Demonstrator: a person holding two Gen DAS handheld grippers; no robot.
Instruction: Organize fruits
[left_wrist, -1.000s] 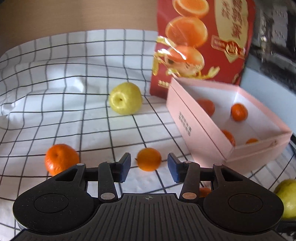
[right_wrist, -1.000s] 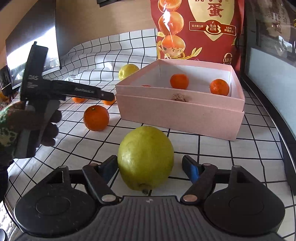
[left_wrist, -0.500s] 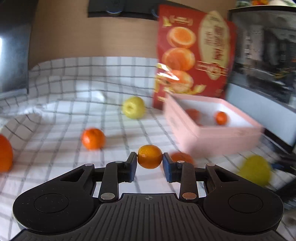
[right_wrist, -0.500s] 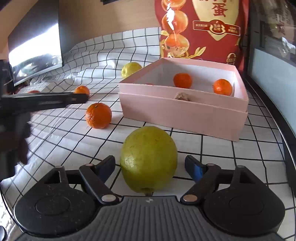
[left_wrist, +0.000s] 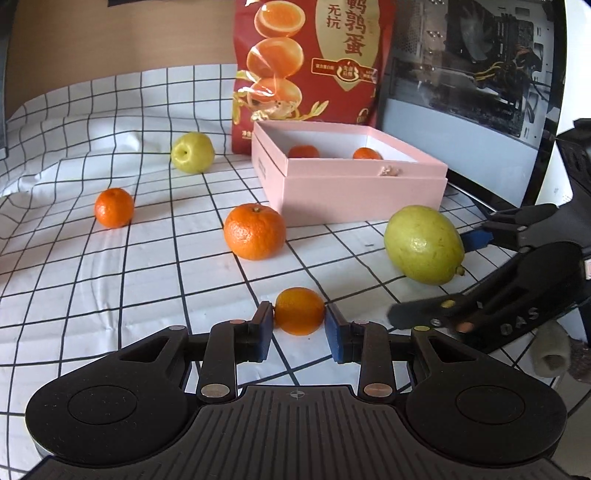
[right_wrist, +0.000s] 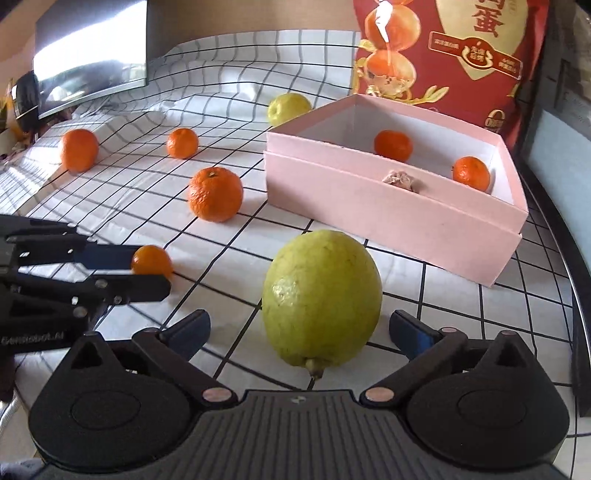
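My left gripper (left_wrist: 299, 320) is shut on a small orange (left_wrist: 299, 311), held just above the checked cloth; it also shows in the right wrist view (right_wrist: 151, 260). My right gripper (right_wrist: 299, 330) is open, its fingers on either side of a large yellow-green lemon (right_wrist: 321, 299) lying on the cloth, not touching it. The lemon also shows in the left wrist view (left_wrist: 424, 244). A pink box (right_wrist: 391, 210) holds two oranges (right_wrist: 392, 145) (right_wrist: 471, 172). Loose oranges (left_wrist: 255, 230) (left_wrist: 113, 207) and a yellow-green apple (left_wrist: 192, 152) lie on the cloth.
A red snack bag (left_wrist: 310, 70) stands behind the pink box (left_wrist: 354, 192). A computer case (left_wrist: 472, 66) stands at the right. A monitor (right_wrist: 92, 51) is at the far left. One more orange (right_wrist: 78, 149) lies far left on the cloth.
My left gripper closed on the small orange, lifted it and carried it back towards the lemon and my right gripper. My right gripper stayed open around the lemon.
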